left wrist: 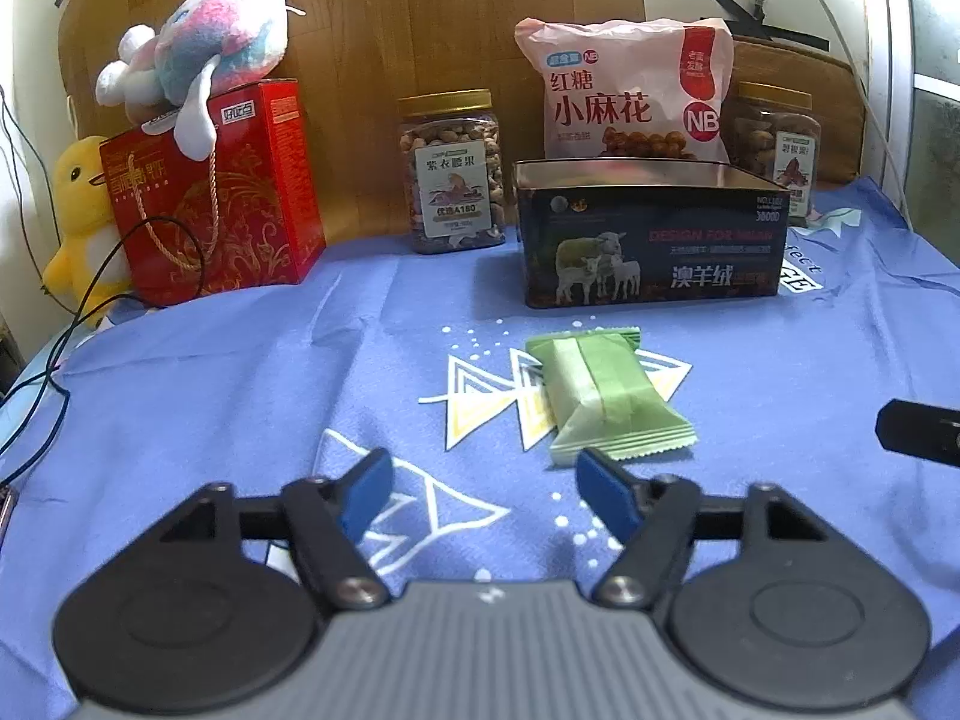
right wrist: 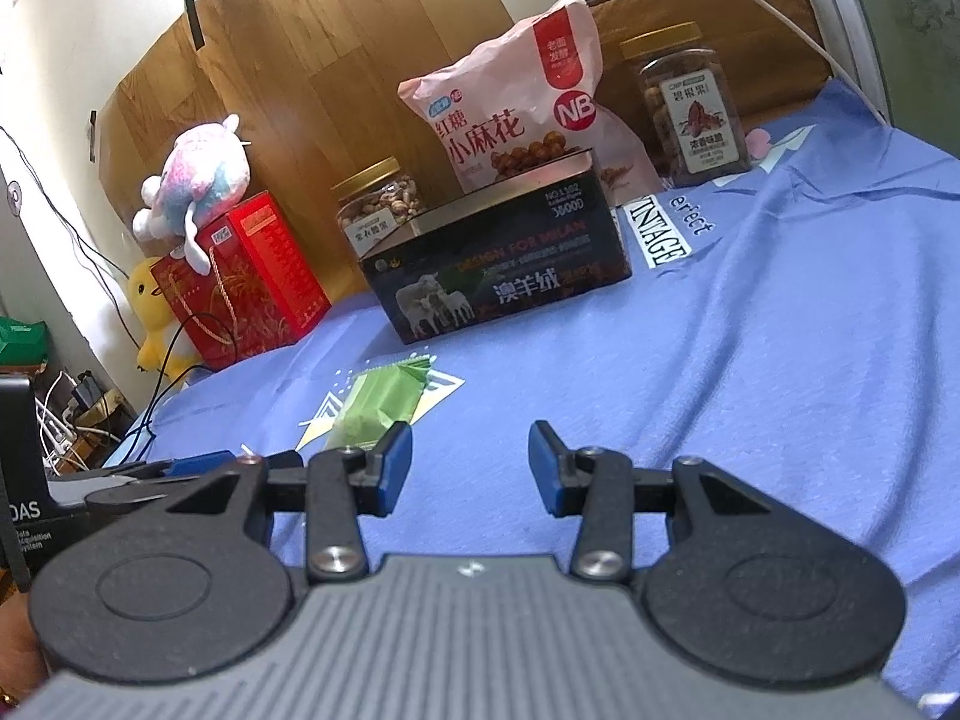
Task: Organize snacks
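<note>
A green wrapped snack (left wrist: 606,393) lies on the blue cloth, just in front of a dark open tin box (left wrist: 651,234). My left gripper (left wrist: 483,489) is open and empty, low over the cloth, with the snack's near end just beyond its right fingertip. In the right wrist view the snack (right wrist: 381,405) lies ahead and left of my right gripper (right wrist: 471,465), which is open and empty. The tin (right wrist: 498,267) stands beyond it. A part of the right gripper (left wrist: 918,432) shows at the left view's right edge.
Behind the tin stand a pink snack bag (left wrist: 627,90), two nut jars (left wrist: 453,171) (left wrist: 774,147), and a red gift box (left wrist: 213,192) with a plush toy (left wrist: 204,42) on top. A yellow duck plush (left wrist: 81,222) and black cables (left wrist: 54,360) sit at the left edge.
</note>
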Motion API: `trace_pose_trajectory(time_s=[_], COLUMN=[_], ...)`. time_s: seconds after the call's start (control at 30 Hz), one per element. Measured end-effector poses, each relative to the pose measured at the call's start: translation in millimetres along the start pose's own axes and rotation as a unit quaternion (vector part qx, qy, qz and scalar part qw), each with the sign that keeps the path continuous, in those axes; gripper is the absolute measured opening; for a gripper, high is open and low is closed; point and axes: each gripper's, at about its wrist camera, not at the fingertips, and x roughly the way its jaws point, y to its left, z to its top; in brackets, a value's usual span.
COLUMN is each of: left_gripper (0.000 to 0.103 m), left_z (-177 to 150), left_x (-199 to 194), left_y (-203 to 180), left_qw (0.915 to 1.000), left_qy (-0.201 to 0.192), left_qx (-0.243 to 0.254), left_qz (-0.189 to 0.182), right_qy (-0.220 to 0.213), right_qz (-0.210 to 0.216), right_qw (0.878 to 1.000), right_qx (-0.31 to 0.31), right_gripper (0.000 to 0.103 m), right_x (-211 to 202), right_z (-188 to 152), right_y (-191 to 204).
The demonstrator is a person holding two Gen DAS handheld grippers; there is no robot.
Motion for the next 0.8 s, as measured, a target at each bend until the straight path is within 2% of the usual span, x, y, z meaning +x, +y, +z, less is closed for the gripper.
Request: trace_pose_trajectory(time_s=[0.3, 0.43, 0.5, 0.63, 0.8], left_gripper=[0.081, 0.088, 0.102, 0.103, 0.103], left_z=[0.0, -3.7, -5.8, -6.8, -8.8], left_x=[-1.0, -7.6, -13.6, -28.2, -42.6], left_y=[2.2, 14.0, 19.8, 25.1, 23.1], left_qw=[1.0000, 0.9998, 0.9995, 0.9985, 0.9982], left_qy=[-0.003, -0.005, -0.008, -0.013, -0.022], left_qx=[-0.002, -0.019, -0.029, -0.051, -0.056], left_qz=[-0.004, -0.006, -0.011, -0.017, -0.002], right_qy=[0.002, -0.001, -0.002, 0.000, 0.003], right_qz=[-0.001, 0.001, 0.005, 0.014, 0.030], right_qw=[1.000, 1.000, 1.000, 1.000, 0.999], right_qx=[0.009, 0.010, 0.010, 0.015, -0.010], right_gripper=[0.050, 0.050, 0.050, 0.050, 0.050], right_x=[2.2, 1.6, 1.2, 1.3, -1.8], right_z=[-1.9, -2.5, -2.5, -3.6, -7.2], right_y=[-1.3, -1.6, -2.5, -2.9, 7.1])
